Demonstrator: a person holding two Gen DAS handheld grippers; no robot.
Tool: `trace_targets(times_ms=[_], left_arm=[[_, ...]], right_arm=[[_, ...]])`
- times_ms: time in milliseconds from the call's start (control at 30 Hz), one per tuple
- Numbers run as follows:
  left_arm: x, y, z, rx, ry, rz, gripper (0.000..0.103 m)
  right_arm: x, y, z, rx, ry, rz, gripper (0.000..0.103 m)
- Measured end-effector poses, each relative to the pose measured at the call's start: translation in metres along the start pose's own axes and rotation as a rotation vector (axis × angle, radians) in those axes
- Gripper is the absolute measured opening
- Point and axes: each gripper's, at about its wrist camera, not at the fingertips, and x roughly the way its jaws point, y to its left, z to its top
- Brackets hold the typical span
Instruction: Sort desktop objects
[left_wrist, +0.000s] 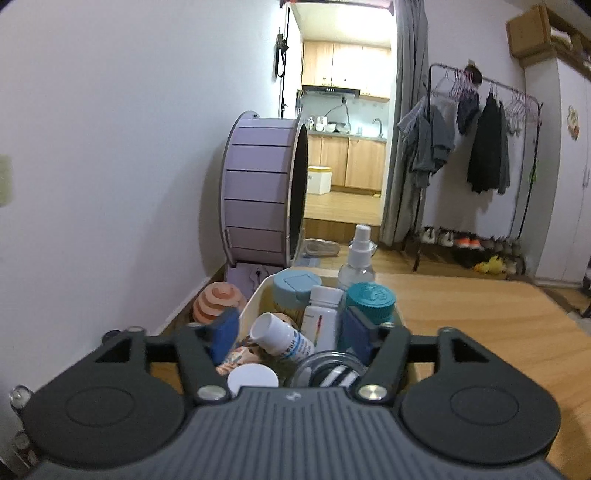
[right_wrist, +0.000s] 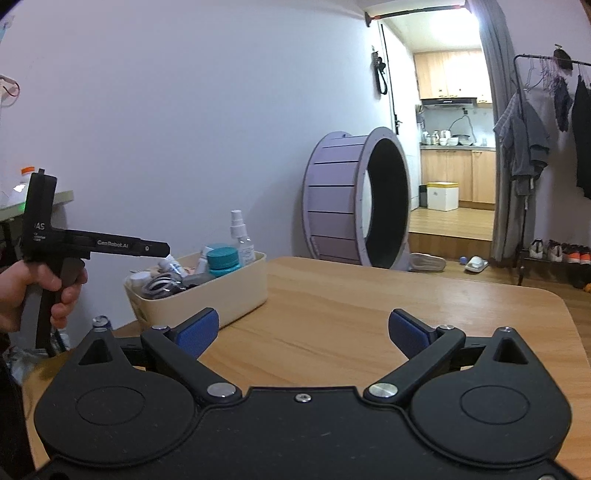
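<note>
A cream bin (right_wrist: 207, 295) stands on the wooden table (right_wrist: 369, 332) at its left side, full of small items. In the left wrist view my left gripper (left_wrist: 291, 336) hovers open over the bin (left_wrist: 255, 295), above a white pill bottle (left_wrist: 280, 338), a white bottle with a coloured label (left_wrist: 321, 314), a teal-capped jar (left_wrist: 371, 299), a light blue lid (left_wrist: 295, 286), a clear spray bottle (left_wrist: 356, 254) and a glass jar (left_wrist: 328, 369). It holds nothing. My right gripper (right_wrist: 301, 330) is open and empty over bare table, to the right of the bin.
A large purple wheel (right_wrist: 354, 199) stands on the floor against the wall behind the table. A clothes rack (left_wrist: 480, 147) with shoes below is at the right. A doorway opens onto a kitchen (left_wrist: 347, 147). An orange striped object (left_wrist: 218, 299) sits left of the bin.
</note>
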Motion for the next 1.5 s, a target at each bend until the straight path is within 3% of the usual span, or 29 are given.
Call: trace_targets(times_ms=[233, 367, 533, 900, 1300, 1500], left_arm=[[-0.025, -0.007, -0.003, -0.006, 0.031, -0.009, 0.092], [-0.03, -0.008, -0.002, -0.019, 0.108, -0.012, 0.096], [-0.042, -0.009, 0.0, -0.016, 0.103, 0.0, 0.103], [-0.045, -0.023, 0.003, 0.03, 0.184, 0.051, 0.103], [-0.039, -0.03, 0.0, 0.037, 0.315, 0.032, 0.103], [-0.04, -0.033, 0.0, 0.051, 0.341, 0.049, 0.103]], right_arm=[[-0.003, 0.015, 0.019, -0.018, 0.015, 0.059, 0.1], [-0.001, 0.027, 0.036, -0.05, 0.029, 0.083, 0.101], [0.004, 0.043, 0.055, -0.079, 0.038, 0.114, 0.103], [0.034, 0.068, 0.076, -0.131, 0.12, 0.165, 0.103], [0.057, 0.067, 0.092, -0.143, 0.225, 0.169, 0.103], [0.065, 0.07, 0.091, -0.172, 0.262, 0.173, 0.103]])
